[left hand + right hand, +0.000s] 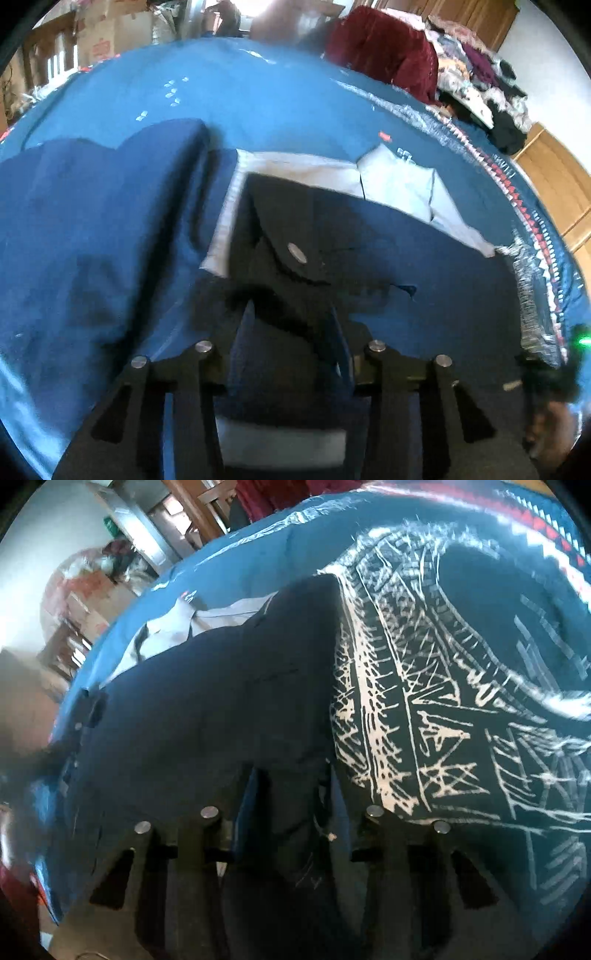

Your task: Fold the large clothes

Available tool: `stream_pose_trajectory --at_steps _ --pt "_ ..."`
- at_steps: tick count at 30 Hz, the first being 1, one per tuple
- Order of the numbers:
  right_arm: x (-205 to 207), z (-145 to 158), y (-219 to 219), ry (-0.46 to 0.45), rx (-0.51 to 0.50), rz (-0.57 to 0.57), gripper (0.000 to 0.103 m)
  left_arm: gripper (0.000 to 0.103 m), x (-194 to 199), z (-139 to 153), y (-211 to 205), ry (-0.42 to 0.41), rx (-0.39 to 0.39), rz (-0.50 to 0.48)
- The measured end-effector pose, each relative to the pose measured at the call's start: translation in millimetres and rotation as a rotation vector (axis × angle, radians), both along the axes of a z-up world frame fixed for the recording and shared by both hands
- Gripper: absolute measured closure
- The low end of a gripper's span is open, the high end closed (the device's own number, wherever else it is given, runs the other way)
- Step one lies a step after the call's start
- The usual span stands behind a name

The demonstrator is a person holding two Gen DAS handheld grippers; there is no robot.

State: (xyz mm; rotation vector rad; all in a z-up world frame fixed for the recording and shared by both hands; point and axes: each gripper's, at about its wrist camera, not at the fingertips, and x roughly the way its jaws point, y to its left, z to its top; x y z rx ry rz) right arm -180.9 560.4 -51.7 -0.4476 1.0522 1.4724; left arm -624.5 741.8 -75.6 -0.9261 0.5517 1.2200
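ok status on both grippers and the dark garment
Left gripper shut on dark navy garment. Right gripper shut on it too. Pale grey lining exposed. Nothing obstructing.

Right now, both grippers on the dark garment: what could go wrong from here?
1. The left gripper pinches a bunched fold of the dark garment; it may hold several layers, so the fold could come out uneven.
2. The grey shirt lies partly under the garment; a pull could drag it along.
3. The right gripper grips beside the white-printed cloth; that cloth might snag or shift.
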Motion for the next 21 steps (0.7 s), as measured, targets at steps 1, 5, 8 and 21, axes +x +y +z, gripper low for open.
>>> stream_pose_trajectory --at_steps 1,5,8,21 --pt "-2 6 -5 -0.024 0.013 0.000 0.064 0.059 -10 5 -11 -0.010 0.020 0.015" --pt "-4 32 -33 -0.024 0.048 -0.038 0.052 0.033 -125 28 -57 -0.053 0.109 0.208" --pt "-11 42 -55 0.025 0.063 -0.082 0.044 0.030 -234 20 -83 -0.057 0.099 0.439" --pt "-110 35 -26 0.063 -0.002 0.009 0.043 0.030 -390 -23 3 -0.180 0.058 0.629"
